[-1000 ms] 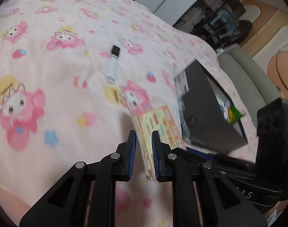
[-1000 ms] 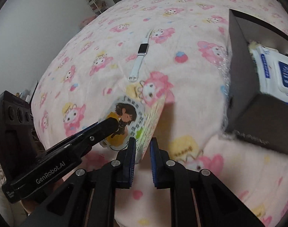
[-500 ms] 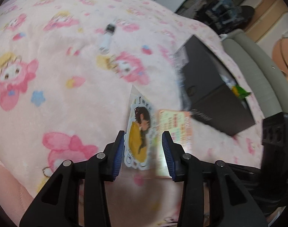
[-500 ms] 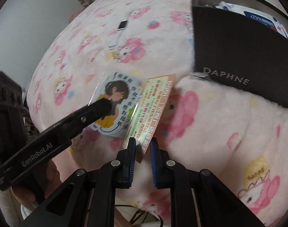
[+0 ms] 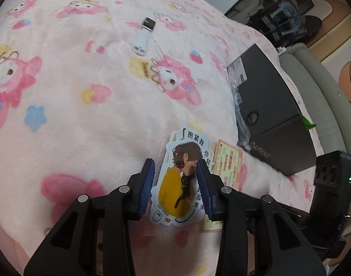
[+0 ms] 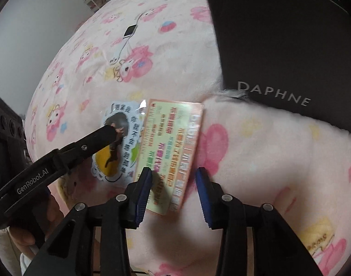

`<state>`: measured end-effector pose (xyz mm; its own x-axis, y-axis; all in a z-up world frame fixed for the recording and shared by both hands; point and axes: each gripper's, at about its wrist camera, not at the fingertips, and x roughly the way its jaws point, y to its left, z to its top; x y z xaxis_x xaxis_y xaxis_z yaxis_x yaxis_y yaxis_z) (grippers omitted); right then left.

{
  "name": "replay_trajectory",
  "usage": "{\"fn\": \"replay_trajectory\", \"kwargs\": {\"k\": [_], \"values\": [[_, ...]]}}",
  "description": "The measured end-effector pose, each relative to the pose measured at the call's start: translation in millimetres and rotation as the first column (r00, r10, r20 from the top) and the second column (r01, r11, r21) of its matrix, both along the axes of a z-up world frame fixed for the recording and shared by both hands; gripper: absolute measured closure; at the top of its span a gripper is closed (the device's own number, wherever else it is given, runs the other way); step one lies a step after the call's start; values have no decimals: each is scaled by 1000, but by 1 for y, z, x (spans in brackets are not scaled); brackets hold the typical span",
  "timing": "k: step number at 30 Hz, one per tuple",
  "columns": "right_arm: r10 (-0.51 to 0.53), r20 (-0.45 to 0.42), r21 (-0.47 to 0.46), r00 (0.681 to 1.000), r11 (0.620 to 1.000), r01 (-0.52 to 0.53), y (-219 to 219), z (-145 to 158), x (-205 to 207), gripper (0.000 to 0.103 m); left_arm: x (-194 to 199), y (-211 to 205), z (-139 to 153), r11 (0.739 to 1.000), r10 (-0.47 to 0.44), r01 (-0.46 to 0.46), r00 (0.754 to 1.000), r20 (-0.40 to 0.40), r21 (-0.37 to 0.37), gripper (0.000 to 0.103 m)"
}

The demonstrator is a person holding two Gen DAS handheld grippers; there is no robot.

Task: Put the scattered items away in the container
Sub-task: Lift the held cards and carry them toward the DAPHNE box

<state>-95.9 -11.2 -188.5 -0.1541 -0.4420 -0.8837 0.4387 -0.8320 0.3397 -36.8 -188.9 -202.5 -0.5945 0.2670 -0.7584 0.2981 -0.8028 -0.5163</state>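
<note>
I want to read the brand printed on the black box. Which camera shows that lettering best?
The right wrist view: the black box fills its upper right, and DAPHNE reads clearly on the near wall. In the left wrist view the box sits at a slant, and its lettering is small, skewed and hard to read.

Sticker [image 5: 178, 179] left of card [image 6: 169, 154] on blanket [image 5: 83, 96], box [image 6: 279, 46] behind

"DAPHNE" in pale capitals on the front wall of the dark box [image 6: 274, 94]. "GenRobot.AI" in white on the side of the left gripper [image 6: 32, 184]. Sticker [image 5: 182, 177] carries Chinese text, "抱紧我" legible at its top. Card [image 6: 168, 151] has coloured Chinese print, too blurred to read. White label on the box's side: unreadable.
</note>
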Motion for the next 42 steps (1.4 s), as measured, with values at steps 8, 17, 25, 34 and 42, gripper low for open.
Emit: {"fn": "replay_trajectory", "kwargs": {"k": [8,17,25,34,42], "values": [[35,-40,-55,999,998,-37,9,21,16,81,17,28,11,996,-89,89,996,-10,23,68],[25,-48,-88,999,996,-29,27,30,23,88,26,52,21,995,-101,101,995,-9,13,78],[11,-58,-130,998,991,-18,39,44,25,88,27,75,44,991,-132,132,990,-41,3,78],[-15,-85,-191,996,982,-2,64,66,26,88,19,96,72,988,-156,154,985,-78,-29,79],[-49,-103,-232,993,973,24,83,80,24,88,12,114,91,982,-182,177,978,-99,-60,79]]}}
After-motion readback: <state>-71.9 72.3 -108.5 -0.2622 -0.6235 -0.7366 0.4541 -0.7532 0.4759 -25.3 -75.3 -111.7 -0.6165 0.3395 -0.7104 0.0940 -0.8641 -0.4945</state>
